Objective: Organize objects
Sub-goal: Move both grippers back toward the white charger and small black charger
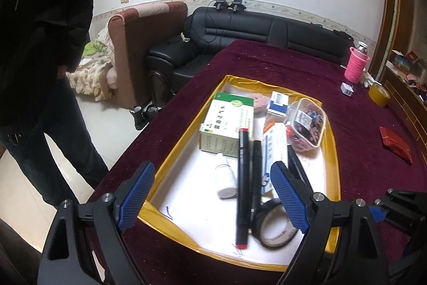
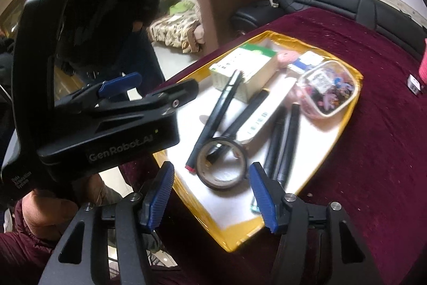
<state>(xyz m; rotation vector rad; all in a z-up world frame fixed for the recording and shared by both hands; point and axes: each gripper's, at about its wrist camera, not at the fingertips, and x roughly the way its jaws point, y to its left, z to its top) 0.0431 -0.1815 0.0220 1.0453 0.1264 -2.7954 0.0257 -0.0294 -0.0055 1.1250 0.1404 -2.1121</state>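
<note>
Two grippers: both over the near end of a gold-rimmed tray [image 1: 335, 151] on a maroon tablecloth [image 1: 373, 164].
Left gripper [image 1: 212, 194]: jaws spread wide, nothing between them; blue pads [image 1: 136, 194] hang above the tray's near end.
Right gripper [image 2: 212, 195]: jaws apart, empty, just short of the tape roll [image 2: 221, 164].
Tape roll: lies flat at the near end, its rim over the tip of a black marker [image 2: 234, 122].
Red-capped marker [image 1: 242, 186]: lies lengthwise, far end resting on the green-and-white medicine box [image 1: 226, 122].
White bottle [image 1: 225, 178]: on its side, left of the markers.
Clear lidded container [image 1: 307, 124]: far right corner of the tray (contents small and colourful, not identifiable).
Off the tray: pink-sleeved bottle [image 1: 356, 64], brown tape roll [image 1: 379, 94], red packet [image 1: 396, 144].
</note>
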